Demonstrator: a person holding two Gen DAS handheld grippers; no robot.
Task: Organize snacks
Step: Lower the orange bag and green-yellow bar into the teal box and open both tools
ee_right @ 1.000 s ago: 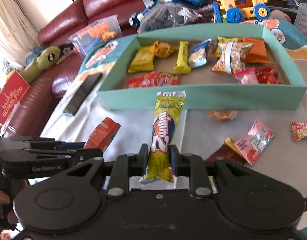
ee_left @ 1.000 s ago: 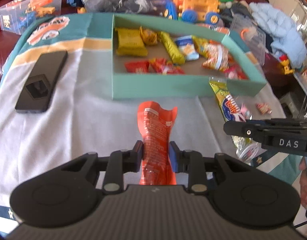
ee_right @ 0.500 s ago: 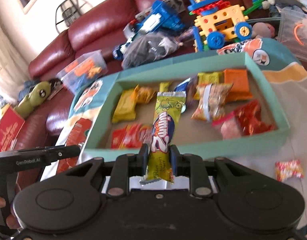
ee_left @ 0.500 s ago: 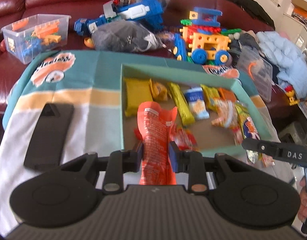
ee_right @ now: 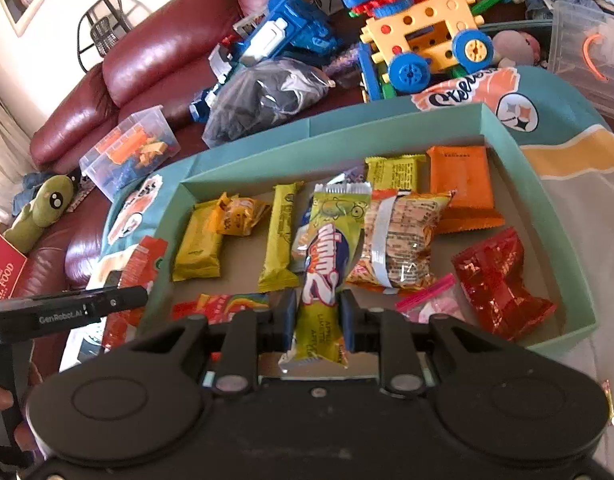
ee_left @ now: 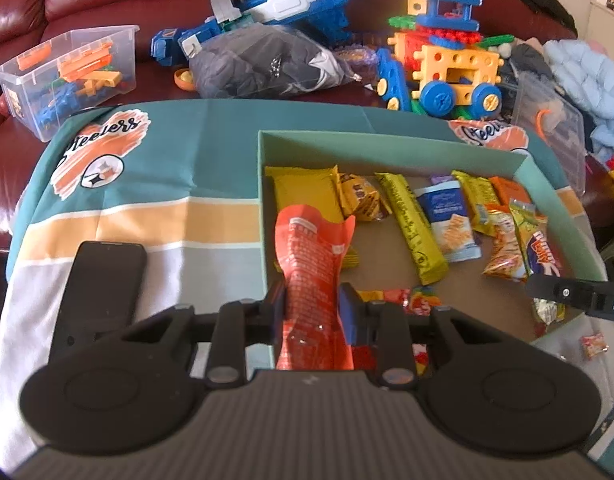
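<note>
Fingers of the left gripper [ee_left: 311, 309] were clamped on the lower part of an orange-red packet [ee_left: 313, 276], whose long axis ran straight out along the fingers, its torn-looking top pointing far. Fingers of the right gripper [ee_right: 318, 314] were likewise pinched on a green-yellow candy bar [ee_right: 327, 264], also lying lengthwise away from the jaws. Both held snacks hung over the teal box [ee_left: 391, 145], the packet above its near left corner just inside the left wall, the bar over the middle of the box, so each release looked to need only a short drop. Just beyond the packet's tip lay a yellow wrapped bar [ee_left: 305, 192]; beyond the candy bar sat a peanut bag [ee_right: 401, 240] to the right and a slim yellow bar [ee_right: 283, 236] to the left. Bare cardboard floor showed beside the left gripper, probably the freer landing spot. Outside the box, to the left, a dark phone [ee_left: 101, 280] rested on the cloth.
</note>
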